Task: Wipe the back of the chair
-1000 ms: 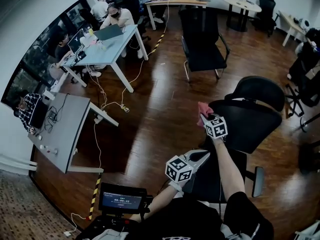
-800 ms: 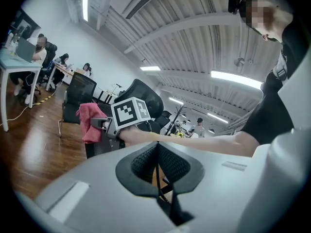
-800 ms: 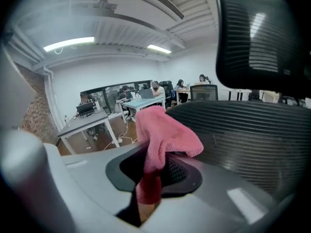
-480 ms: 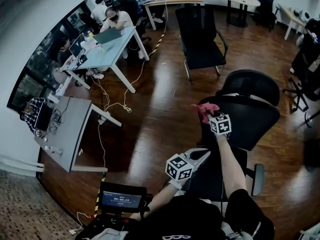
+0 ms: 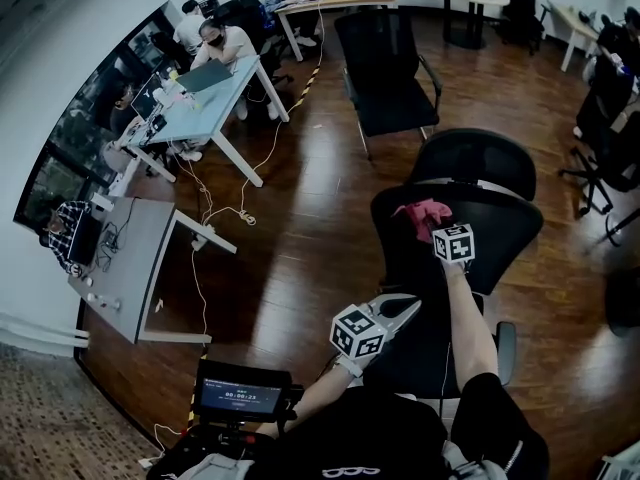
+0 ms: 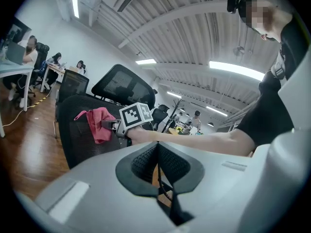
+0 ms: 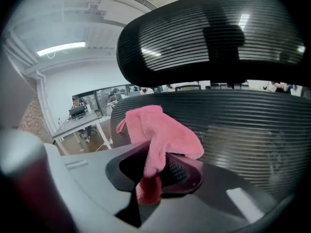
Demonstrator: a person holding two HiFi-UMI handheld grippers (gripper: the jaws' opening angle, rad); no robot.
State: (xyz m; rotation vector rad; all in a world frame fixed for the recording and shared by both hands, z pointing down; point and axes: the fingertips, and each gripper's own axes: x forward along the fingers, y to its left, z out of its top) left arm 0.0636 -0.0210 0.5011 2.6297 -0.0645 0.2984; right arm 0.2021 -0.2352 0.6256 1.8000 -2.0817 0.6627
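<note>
A black mesh office chair stands just ahead of me; its backrest [image 5: 500, 230] [image 7: 252, 130] and headrest [image 5: 470, 158] [image 7: 194, 38] fill the right gripper view. My right gripper [image 5: 436, 230] [image 7: 154, 171] is shut on a pink cloth [image 5: 424, 213] [image 7: 160, 130] [image 6: 97, 123], and the cloth lies against the upper backrest [image 6: 77, 130]. My left gripper [image 5: 400, 313] [image 6: 158, 166] hangs lower, over the chair's seat, with its jaws closed on nothing.
A second black chair [image 5: 385, 68] stands further off on the wood floor. Desks [image 5: 215, 93] with seated people are at the left, another desk [image 5: 125, 258] nearer. A monitor [image 5: 245, 398] sits by my body. More chairs [image 5: 610, 118] crowd the right.
My right gripper has carried the pink cloth rightward, from the backrest's left edge onto its upper middle. The left gripper has stayed in place.
</note>
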